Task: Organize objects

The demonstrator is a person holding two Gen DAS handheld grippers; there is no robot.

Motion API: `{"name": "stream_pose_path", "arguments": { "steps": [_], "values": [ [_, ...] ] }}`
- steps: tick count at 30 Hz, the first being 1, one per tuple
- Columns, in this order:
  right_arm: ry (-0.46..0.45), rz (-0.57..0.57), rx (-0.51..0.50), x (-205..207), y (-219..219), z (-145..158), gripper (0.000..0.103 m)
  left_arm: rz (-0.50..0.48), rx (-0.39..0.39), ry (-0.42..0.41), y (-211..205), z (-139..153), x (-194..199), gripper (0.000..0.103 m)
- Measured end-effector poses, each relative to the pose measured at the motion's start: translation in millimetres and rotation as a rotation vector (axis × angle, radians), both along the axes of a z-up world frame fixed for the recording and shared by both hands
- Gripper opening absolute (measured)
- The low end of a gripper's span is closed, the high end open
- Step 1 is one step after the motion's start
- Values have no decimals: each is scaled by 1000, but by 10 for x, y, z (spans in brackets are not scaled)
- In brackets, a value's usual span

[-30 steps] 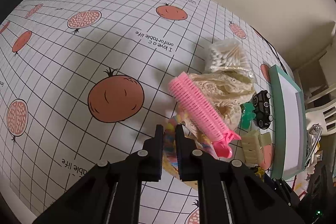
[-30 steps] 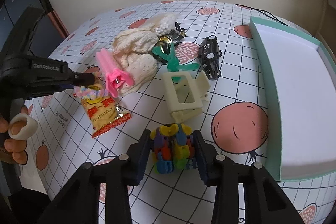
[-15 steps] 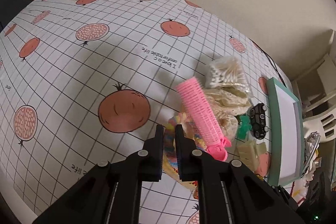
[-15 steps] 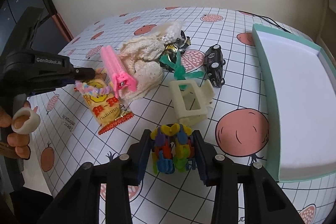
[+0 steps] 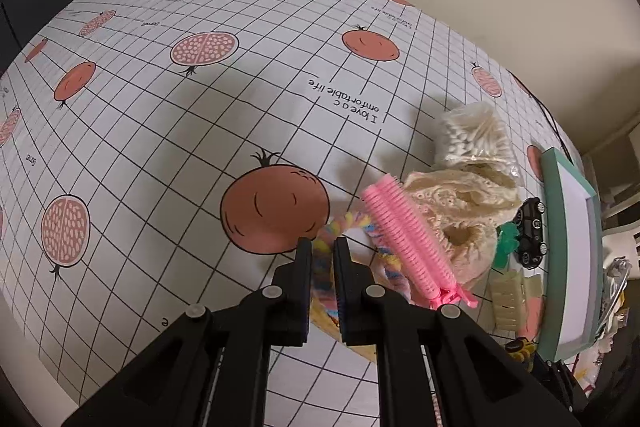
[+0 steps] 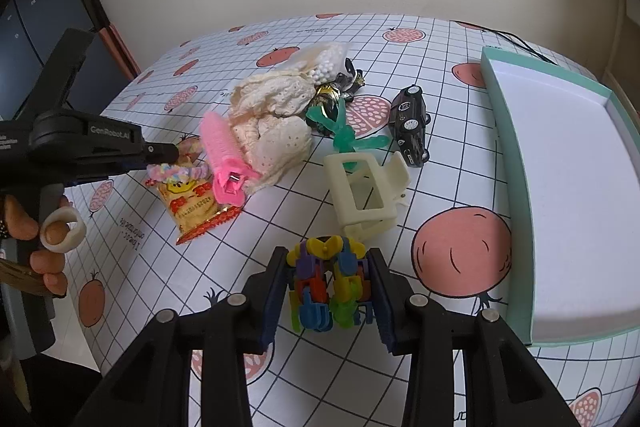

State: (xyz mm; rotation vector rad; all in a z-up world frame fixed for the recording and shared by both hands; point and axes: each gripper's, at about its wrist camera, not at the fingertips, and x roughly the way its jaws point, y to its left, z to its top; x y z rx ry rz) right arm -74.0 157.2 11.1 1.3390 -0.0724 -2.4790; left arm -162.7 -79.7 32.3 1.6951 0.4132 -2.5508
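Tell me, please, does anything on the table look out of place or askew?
Yes: the pink hair roller lies tilted, propped on the cream lace cloth and overlapping the yellow snack packet. The tray holds nothing.

Hidden or cut off:
- Pastel scrunchie [image 5: 320,269]: middle stretch pinched out of sight between the left gripper [image 5: 322,247] fingers; far loop passes under the pink hair roller [image 5: 408,247].
- Yellow snack packet [image 6: 196,205]: top edge covered by scrunchie and roller.
- Cotton-swab bag [image 6: 324,61]: lower part behind the cream lace cloth [image 6: 276,119].
- Candy wrappers [image 6: 340,89]: bunched, print unreadable.
- Teal tray [image 6: 512,163]: right side runs past the frame edge.
- Person's hand [image 6: 44,235]: cut by the left edge.
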Motion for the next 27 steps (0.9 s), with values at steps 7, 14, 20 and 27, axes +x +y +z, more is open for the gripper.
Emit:
{"name": "stream_pose_path", "arguments": {
  "steps": [7,14,20,27],
  "values": [
    [3,-1,0,-10,-5,-8,41,-11,-51,19,23,72,17,11],
    [15,2,-6,-18,-2,41,41,-26,-70,107,51,283,55,7],
    [26,-3,-9,-2,1,66,41,-36,-65,145,73,389,71,6],
    [43,-9,-15,12,10,111,41,-38,-75,250,73,618,123,5]
  ]
}}
